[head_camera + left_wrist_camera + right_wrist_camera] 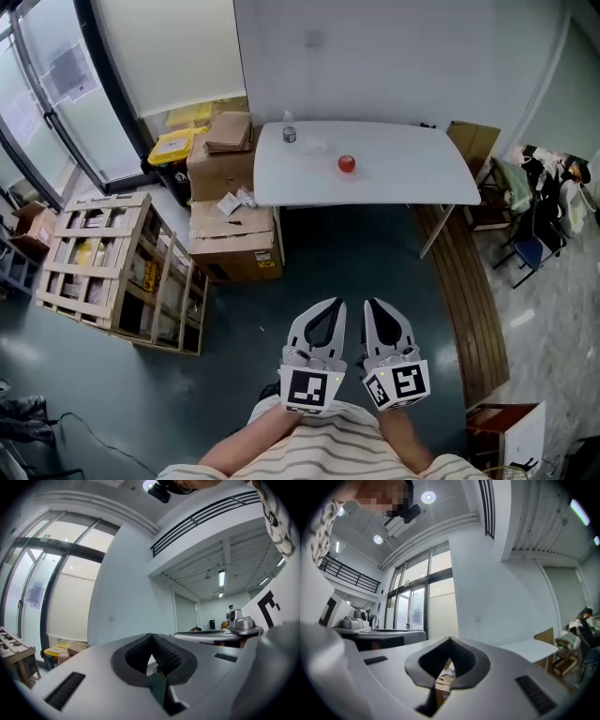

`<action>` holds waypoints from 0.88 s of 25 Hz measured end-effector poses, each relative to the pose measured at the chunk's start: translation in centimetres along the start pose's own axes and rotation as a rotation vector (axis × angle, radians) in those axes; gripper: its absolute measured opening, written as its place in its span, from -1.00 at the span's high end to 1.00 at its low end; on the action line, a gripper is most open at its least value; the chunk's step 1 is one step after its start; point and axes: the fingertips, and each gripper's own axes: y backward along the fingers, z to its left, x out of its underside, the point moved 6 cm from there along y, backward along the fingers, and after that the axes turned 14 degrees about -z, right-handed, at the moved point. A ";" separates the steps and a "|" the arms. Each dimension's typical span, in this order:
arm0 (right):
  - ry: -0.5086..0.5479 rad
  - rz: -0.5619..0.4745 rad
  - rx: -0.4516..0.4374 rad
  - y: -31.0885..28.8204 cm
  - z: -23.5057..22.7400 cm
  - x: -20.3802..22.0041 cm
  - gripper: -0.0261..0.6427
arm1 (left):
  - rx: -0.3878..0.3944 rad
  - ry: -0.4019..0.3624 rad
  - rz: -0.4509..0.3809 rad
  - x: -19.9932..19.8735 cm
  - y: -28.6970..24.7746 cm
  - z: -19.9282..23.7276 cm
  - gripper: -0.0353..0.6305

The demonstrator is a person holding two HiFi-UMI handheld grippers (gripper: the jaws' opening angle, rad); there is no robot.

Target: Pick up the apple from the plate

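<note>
A small red apple (346, 164) rests on the white table (403, 178) far ahead, near its middle. No plate under it can be made out at this distance. Both grippers are held side by side close to my body, well short of the table and pointing toward it. The left gripper (337, 303) has its tips together with nothing between them; in its own view the left gripper (151, 635) is just as shut and empty. The right gripper (367, 302) is likewise shut and empty, which the right gripper (450, 639) shows again in its own view.
A small can (289, 134) stands at the table's far left corner. Cardboard boxes (232, 220) are stacked left of the table, beside a yellow bin (174, 148) and a wooden crate (117, 267). A wooden plank strip (473, 300) and a chair with clothes (539, 211) are on the right.
</note>
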 end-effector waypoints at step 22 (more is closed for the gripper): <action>0.069 0.088 0.062 -21.5 -3.8 5.9 0.91 | 0.014 0.135 0.035 7.2 -15.5 16.7 0.88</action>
